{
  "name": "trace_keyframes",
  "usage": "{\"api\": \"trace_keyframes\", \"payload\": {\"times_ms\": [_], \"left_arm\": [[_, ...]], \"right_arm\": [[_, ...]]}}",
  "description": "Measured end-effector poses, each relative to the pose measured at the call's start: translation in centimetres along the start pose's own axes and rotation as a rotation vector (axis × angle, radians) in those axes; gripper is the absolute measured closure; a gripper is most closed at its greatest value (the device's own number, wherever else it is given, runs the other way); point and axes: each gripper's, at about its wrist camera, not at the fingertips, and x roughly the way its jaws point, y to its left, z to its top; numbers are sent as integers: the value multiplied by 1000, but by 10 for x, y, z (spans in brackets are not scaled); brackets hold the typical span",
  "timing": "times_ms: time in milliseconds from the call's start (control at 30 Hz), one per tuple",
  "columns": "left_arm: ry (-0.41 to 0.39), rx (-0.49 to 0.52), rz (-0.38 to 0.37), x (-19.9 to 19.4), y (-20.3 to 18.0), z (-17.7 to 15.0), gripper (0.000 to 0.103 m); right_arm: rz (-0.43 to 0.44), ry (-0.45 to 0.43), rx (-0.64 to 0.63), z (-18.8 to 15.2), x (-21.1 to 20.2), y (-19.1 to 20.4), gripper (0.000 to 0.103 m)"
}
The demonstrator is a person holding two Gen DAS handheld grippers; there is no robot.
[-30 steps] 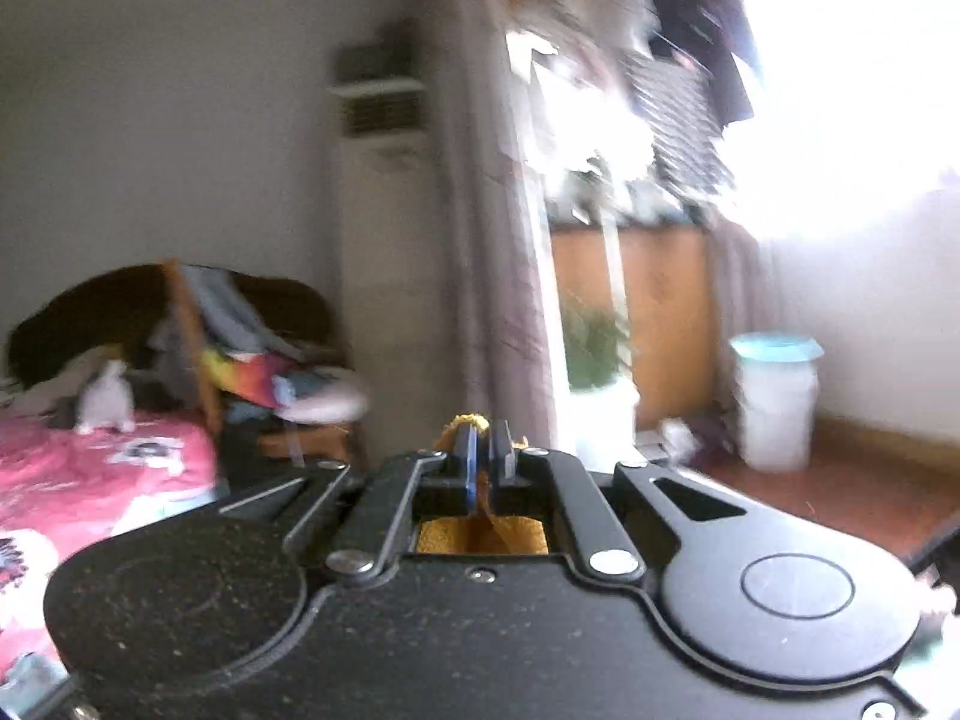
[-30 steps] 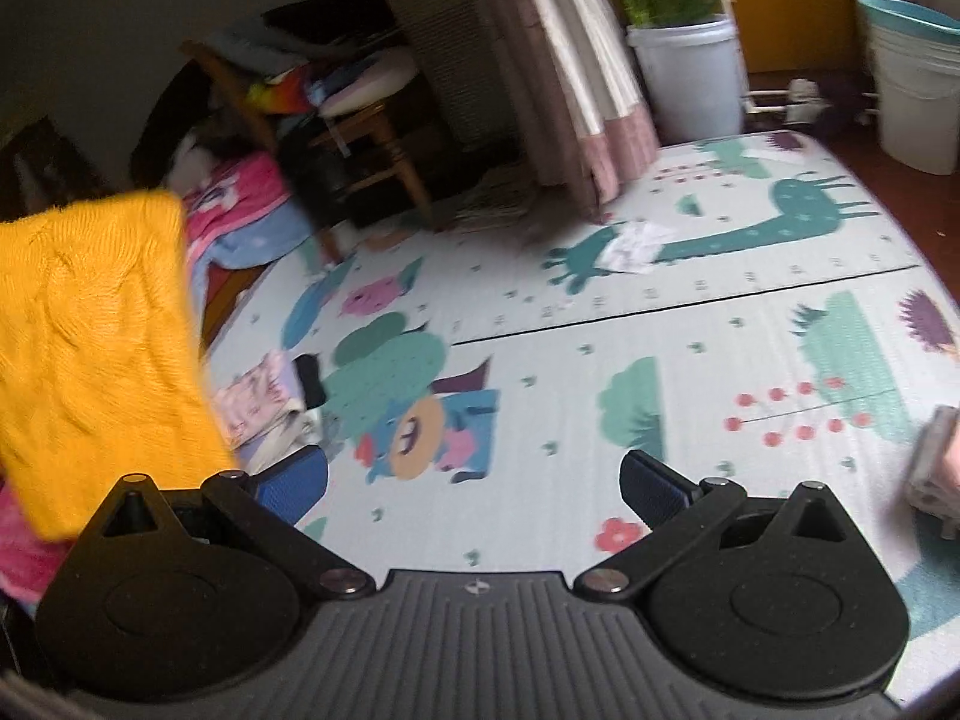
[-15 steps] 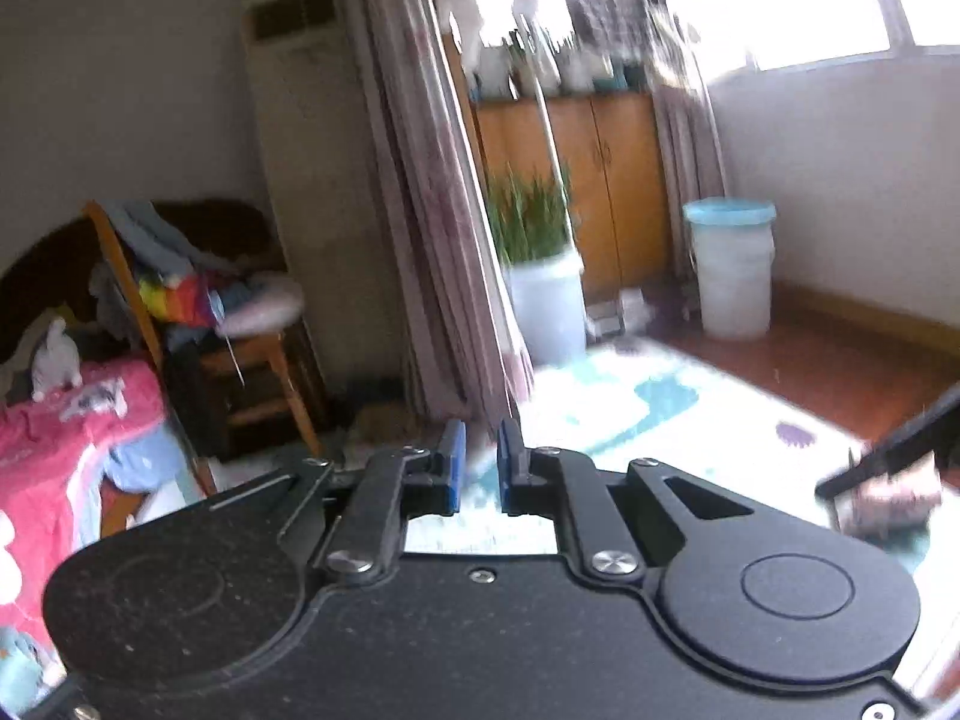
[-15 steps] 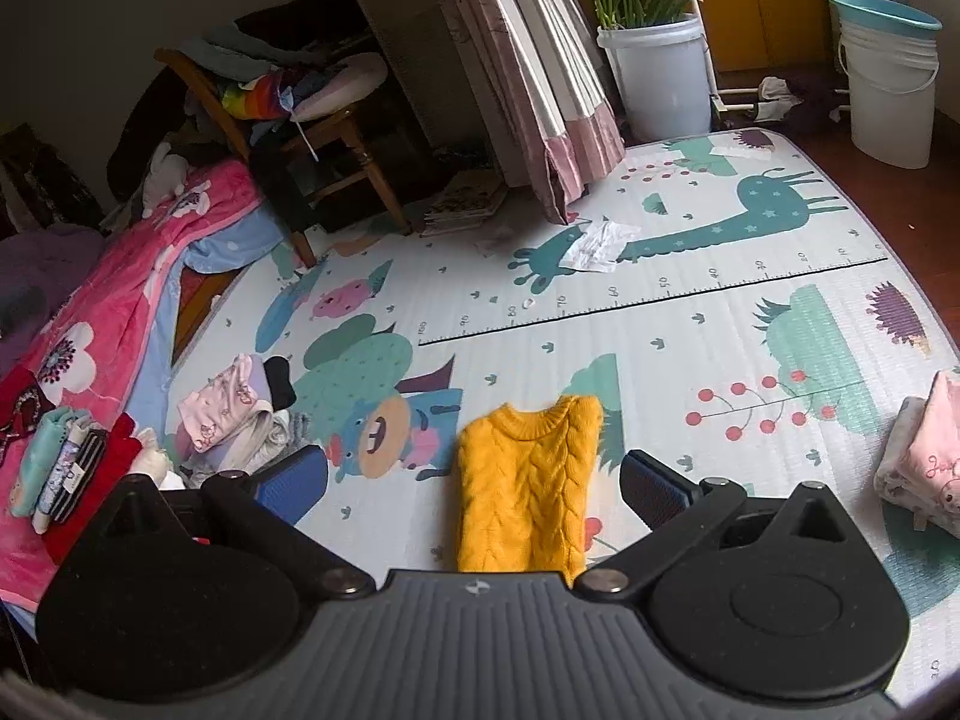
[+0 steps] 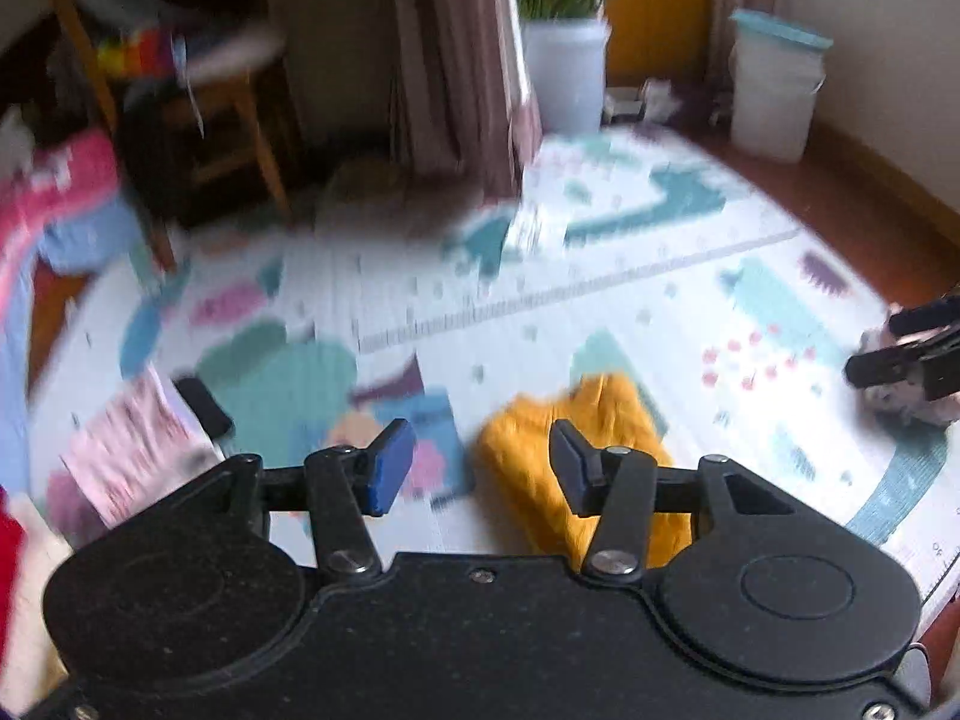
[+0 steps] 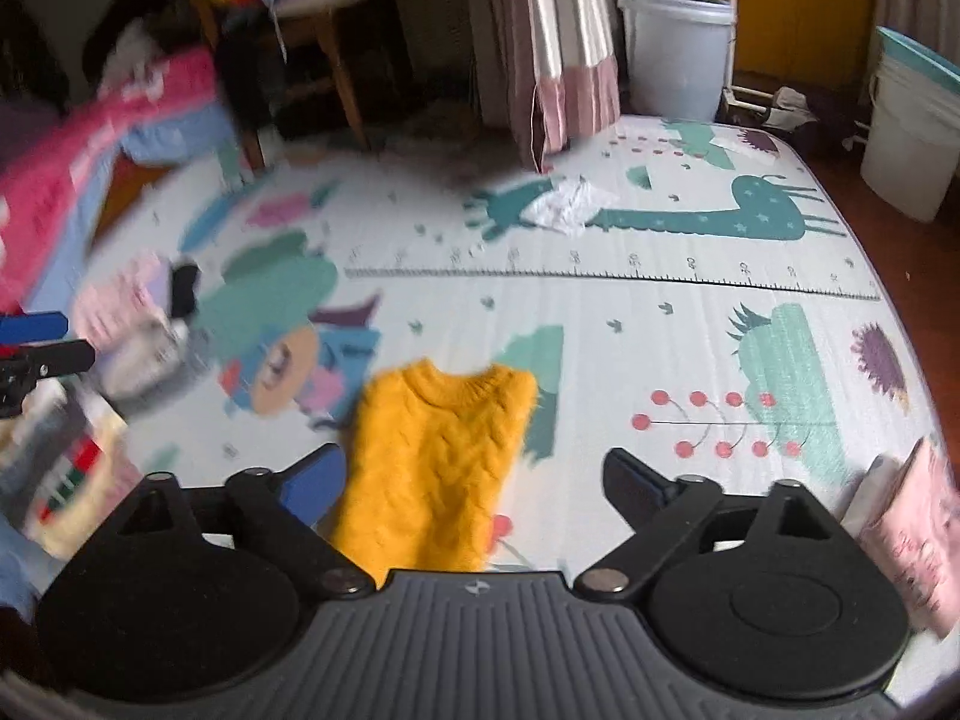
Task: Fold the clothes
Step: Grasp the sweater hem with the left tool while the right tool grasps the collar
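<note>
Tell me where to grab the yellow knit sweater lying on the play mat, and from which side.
Grip the yellow knit sweater at its two shoulder corners beside the collar, coming straight down from above. It lies flat on the play mat, collar at the far end, so probably only edges can be pinched. The left gripper and right gripper are both open and empty.

A lived-in home bedroom. A cartoon play mat covers the floor. Curtains, a potted plant and a clothes-laden chair stand behind.
</note>
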Motion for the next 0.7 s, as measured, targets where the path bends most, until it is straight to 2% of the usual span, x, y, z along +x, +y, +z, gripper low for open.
{"api": "trace_keyframes", "payload": {"times_ms": [133,267,367,400,433,567,633,700], "left_arm": [[110,64,4,51,-12,-15,54],[185,119,-13,90,-19,-24,58],[214,125,-23,116,-17,-28,58],[218,119,-24,125,-15,-28,58],[225,111,-25,135,-13,-28,58],[246,30,-56,174,-5,-32,60],[263,-39,-88,194,-2,-37,60],[291,-64,-102,212,-5,-43,60]], "right_arm": [[-22,47,-76,0,35,1,22],[-39,109,-144,-4,73,-3,28],[-9,165,-169,-10,100,-7,42],[10,185,-175,-12,110,-8,51],[17,200,-178,-15,119,-9,55],[29,245,-182,-26,159,-9,55],[59,254,-131,-28,177,-14,55],[80,251,-87,-29,195,-19,55]]}}
